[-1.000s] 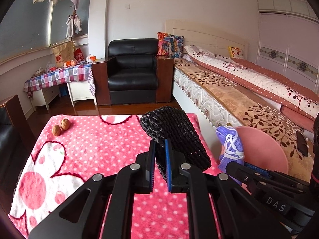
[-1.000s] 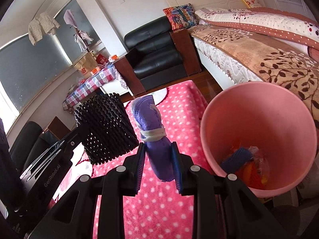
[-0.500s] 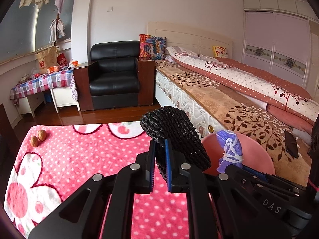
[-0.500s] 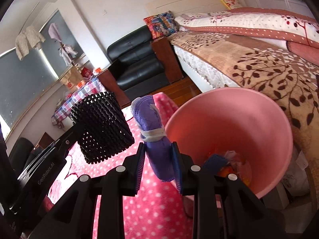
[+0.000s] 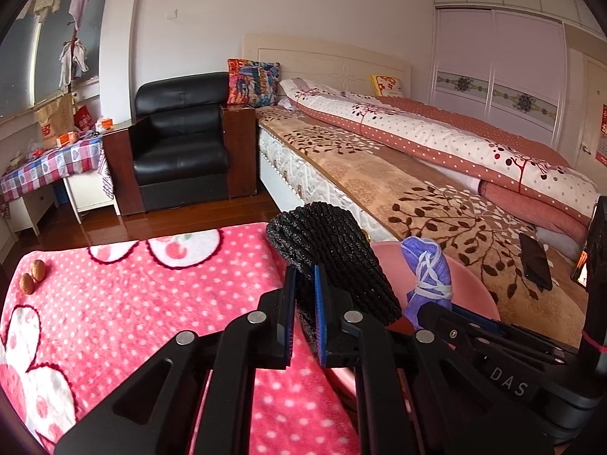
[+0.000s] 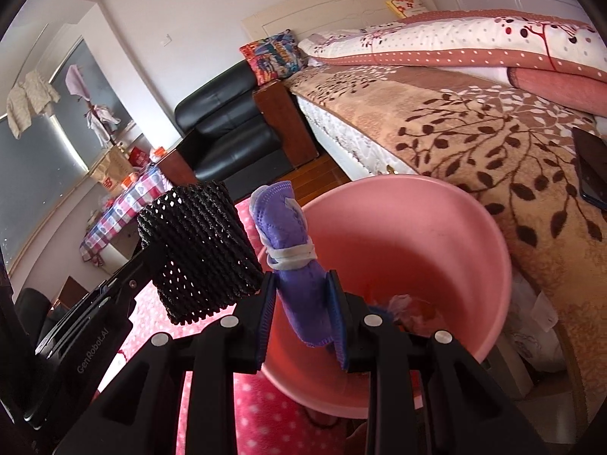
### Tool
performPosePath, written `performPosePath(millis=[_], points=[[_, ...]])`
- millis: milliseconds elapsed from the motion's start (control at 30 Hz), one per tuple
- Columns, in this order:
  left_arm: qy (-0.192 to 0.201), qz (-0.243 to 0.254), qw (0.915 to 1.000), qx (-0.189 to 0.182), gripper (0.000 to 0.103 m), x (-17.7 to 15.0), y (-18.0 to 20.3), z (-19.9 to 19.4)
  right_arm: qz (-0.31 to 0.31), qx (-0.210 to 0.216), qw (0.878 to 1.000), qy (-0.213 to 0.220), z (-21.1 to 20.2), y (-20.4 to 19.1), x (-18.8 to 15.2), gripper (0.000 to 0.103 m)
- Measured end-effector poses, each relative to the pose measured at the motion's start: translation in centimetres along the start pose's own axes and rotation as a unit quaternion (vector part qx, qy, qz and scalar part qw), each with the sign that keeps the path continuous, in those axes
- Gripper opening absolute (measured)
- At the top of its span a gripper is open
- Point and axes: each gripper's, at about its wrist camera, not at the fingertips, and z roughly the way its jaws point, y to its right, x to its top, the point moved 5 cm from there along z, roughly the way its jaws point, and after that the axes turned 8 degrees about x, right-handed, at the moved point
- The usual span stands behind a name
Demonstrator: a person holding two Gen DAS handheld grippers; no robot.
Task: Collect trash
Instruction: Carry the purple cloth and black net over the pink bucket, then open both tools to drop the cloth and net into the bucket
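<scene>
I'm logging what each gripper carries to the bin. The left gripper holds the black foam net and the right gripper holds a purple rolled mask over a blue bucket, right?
Not quite: the bucket is pink, not blue, as the right wrist view shows. The rest stands: the left gripper holds the black foam net, and the right gripper holds the purple rolled mask.

Both tongs, left (image 5: 304,295) and right (image 6: 301,303), sit side by side, angled downward, each clamped shut on something.

Right gripper (image 6: 301,313) pinches a purple mask (image 6: 294,265) above the pink bin (image 6: 489,265).
</scene>
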Motion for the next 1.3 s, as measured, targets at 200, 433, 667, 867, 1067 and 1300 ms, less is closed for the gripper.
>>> performPosePath(millis=[200, 433, 667, 867, 1067, 1300], points=[[-0.005, 0.009, 0.9999, -0.011, 0.009, -0.2, 1.5, 1.0, 0.015, -0.011, 1.000, 0.002, 0.1, 1.8, 0.4, 0.027], [-0.013, 0.015, 0.9996, -0.019, 0.009, -0.4, 2.6, 1.9, 0.023, -0.024, 0.999, 0.001, 0.4, 3.1, 0.5, 0.027], [-0.032, 0.024, 0.9985, -0.036, 0.009, -0.9, 3.8, 3.2, 0.026, -0.036, 0.999, -0.006, 1.0, 3.9, 0.6, 0.027], [-0.047, 0.019, 0.9973, -0.053, 0.009, -1.2, 4.2, 4.1, 0.029, -0.046, 0.998, -0.009, 1.4, 4.7, 0.8, 0.028], [-0.052, 0.015, 0.9961, -0.070, 0.009, -1.2, 4.5, 4.3, 0.031, -0.051, 0.998, -0.006, 1.3, 5.1, 1.0, 0.028], [-0.050, 0.018, 0.9963, -0.068, 0.010, -0.9, 4.6, 4.2, 0.030, -0.051, 0.998, -0.004, 0.9, 5.0, 0.9, 0.028]])
